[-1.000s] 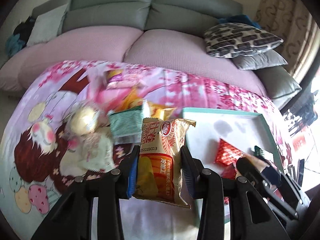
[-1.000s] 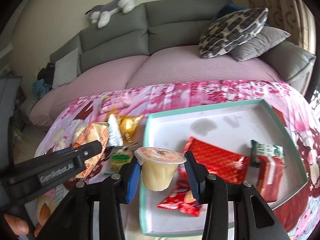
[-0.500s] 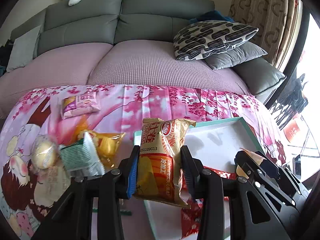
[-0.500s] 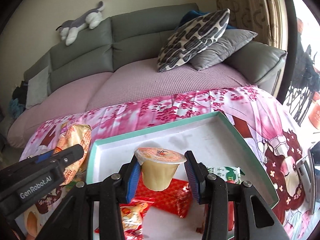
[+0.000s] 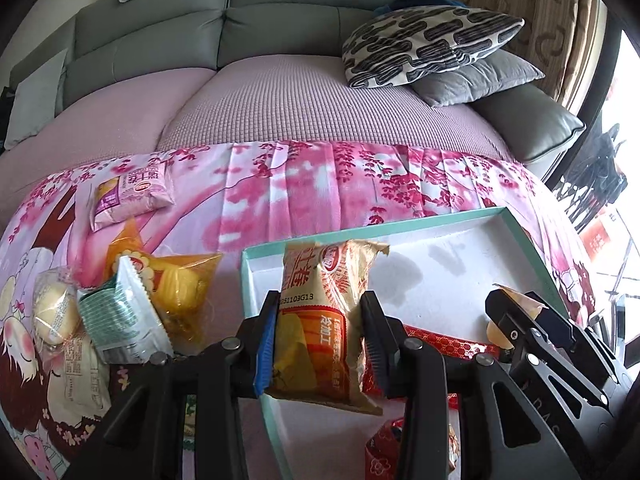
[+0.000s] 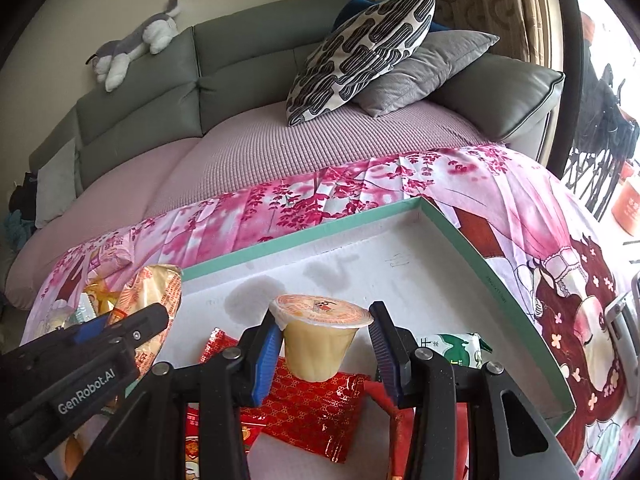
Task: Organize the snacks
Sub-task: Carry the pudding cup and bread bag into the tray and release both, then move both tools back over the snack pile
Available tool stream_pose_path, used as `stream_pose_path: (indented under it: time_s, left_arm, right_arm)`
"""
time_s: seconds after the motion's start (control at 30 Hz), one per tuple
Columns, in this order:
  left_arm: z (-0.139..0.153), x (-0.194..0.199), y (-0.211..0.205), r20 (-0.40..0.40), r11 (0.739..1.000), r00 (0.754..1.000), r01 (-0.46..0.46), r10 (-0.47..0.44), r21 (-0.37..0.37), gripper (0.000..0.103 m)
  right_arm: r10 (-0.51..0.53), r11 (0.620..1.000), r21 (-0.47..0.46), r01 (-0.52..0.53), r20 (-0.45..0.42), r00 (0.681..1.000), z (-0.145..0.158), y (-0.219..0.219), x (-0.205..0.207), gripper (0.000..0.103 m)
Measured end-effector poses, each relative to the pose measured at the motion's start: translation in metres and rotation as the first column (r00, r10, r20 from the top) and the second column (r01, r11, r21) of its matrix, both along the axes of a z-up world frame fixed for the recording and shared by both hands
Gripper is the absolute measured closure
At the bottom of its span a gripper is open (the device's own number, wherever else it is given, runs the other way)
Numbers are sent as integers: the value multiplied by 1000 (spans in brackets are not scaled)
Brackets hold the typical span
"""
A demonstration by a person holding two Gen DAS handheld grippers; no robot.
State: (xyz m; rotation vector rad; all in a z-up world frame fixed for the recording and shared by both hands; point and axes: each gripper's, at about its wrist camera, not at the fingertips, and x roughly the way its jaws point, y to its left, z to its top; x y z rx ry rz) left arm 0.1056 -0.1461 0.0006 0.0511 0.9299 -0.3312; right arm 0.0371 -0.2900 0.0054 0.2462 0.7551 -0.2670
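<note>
The left tool (image 5: 320,344) is squeezing a tall yellow snack bag (image 5: 326,320) between its two fingers, and the bag is standing up with its long side running away from the tool. The right tool (image 6: 324,354) is pinching a little jelly cup (image 6: 320,336) by its sides, and the cup is sitting upright with its lid on top. The thing that matters most is the box (image 6: 296,242), the flat white one with a green rim on the worktop. It is lying right under and ahead of both tools. The jelly cup is hanging well over the inside of the box. The snack bag is hanging just over the box's near left corner, so the left tool is closer to the rim and probably needs to go a bit more to its right before letting go. Below the right tool, a shiny red packet (image 6: 316,412) is taking up the floor of the box, and a green and white packet (image 6: 452,346) is lying just to the right of it. The far part of the box is bare white, so that looks like the free spot. To the left of the left tool, outside the box, more snacks are waiting on the pink cloth (image 5: 304,184): a green packet (image 5: 120,320), a yellow bag (image 5: 184,284) and a pink packet (image 5: 130,196) farther off.
</note>
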Motion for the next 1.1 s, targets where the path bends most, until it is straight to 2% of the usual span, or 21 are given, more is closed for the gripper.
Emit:
stream_pose_path:
  time_s: [0.43, 0.47, 0.57, 0.83, 0.87, 0.97, 1.1]
  left_arm:
    - [-3, -3, -6, 11, 999, 999, 35, -35, 29, 61]
    - [-3, -4, -5, 13, 999, 999, 38, -38, 28, 60]
    - [-1, -6, -5, 24, 999, 999, 27, -28, 36, 37]
    - [10, -7, 7, 22, 998, 1000, -20, 19, 51, 37]
    - [11, -7, 9, 19, 998, 999, -31, 30, 56, 34]
    - [13, -6, 16, 10, 996, 998, -67, 67, 64, 25]
    - [12, -3, 26, -17, 990, 993, -117, 118, 76, 24]
  right_arm:
    - [-19, 1000, -14, 19, 3, 1000, -5, -7, 1, 57]
    - [-20, 1000, -15, 20, 3, 1000, -5, -7, 1, 57]
    - [-25, 1000, -14, 25, 4, 1000, -5, -7, 1, 57]
    - [-36, 999, 1, 36, -3, 999, -5, -11, 1, 57]
    - [-35, 999, 0, 35, -4, 999, -5, -10, 1, 54]
    - [-24, 1000, 2, 24, 8, 1000, -3, -9, 0, 32]
    - [-4, 1000, -15, 4, 14, 1000, -1, -4, 1, 25]
